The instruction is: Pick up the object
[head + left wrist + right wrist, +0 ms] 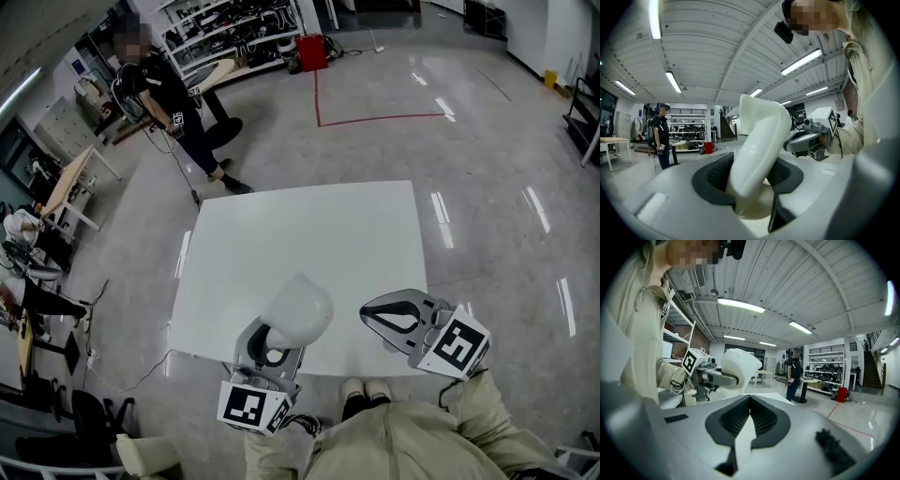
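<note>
A smooth white rounded object (298, 309) hangs just above the near edge of the white table (309, 234), with my left gripper (277, 343) shut on its lower part. In the left gripper view the object (759, 150) stands tilted between the dark pads and hides the tips. My right gripper (368, 312) hovers to its right over the table's near edge, its jaws met at the tips with nothing in them. The right gripper view shows the object (738, 366) held by the left gripper (717, 378) ahead of the shut right gripper (750, 399). The left gripper view shows the right gripper (801, 140) beside the object.
A person in dark clothes (169, 103) stands beyond the table's far left corner. Shelving (234, 28) and a red box (312, 52) line the back. Red tape (375, 120) marks the glossy floor. Wooden tables (70, 183) stand at the left. My shoes (366, 389) are under the table's near edge.
</note>
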Demonstrator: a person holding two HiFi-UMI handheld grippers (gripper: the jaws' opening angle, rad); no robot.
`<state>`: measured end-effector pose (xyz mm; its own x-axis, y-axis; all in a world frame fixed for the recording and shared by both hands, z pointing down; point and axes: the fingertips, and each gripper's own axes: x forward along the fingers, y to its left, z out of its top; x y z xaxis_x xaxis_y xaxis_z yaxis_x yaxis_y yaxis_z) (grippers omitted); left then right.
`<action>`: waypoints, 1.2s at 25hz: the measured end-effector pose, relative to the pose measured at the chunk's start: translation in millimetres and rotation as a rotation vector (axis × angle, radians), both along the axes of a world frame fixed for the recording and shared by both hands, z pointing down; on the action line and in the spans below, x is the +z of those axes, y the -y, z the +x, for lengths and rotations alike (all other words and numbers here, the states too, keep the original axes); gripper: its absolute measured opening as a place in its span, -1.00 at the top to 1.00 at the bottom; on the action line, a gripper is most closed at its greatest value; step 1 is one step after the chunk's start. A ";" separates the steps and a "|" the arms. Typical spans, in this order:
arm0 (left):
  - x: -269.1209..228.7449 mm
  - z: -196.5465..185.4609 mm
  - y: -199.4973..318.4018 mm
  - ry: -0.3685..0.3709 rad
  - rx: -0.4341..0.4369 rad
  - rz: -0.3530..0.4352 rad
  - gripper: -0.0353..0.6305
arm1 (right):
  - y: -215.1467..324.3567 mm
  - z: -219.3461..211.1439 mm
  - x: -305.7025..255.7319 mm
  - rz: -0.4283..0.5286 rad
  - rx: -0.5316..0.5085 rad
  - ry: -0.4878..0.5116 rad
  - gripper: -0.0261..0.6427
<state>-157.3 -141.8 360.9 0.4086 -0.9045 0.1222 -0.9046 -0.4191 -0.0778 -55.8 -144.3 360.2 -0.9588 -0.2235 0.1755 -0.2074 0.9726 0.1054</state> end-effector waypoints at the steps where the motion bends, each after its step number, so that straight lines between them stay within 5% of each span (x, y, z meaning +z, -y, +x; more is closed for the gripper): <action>1: 1.0 1.5 -2.4 0.000 -0.004 -0.003 0.31 | -2.0 1.7 -1.0 -0.001 -0.001 0.007 0.91; 16: -0.4 22.3 -33.0 0.007 -0.013 0.000 0.31 | -24.2 26.2 -23.2 0.009 0.025 0.084 0.91; 30: -20.5 14.4 -113.1 0.012 -0.035 0.041 0.31 | -97.1 19.0 -47.7 0.050 0.010 0.093 0.91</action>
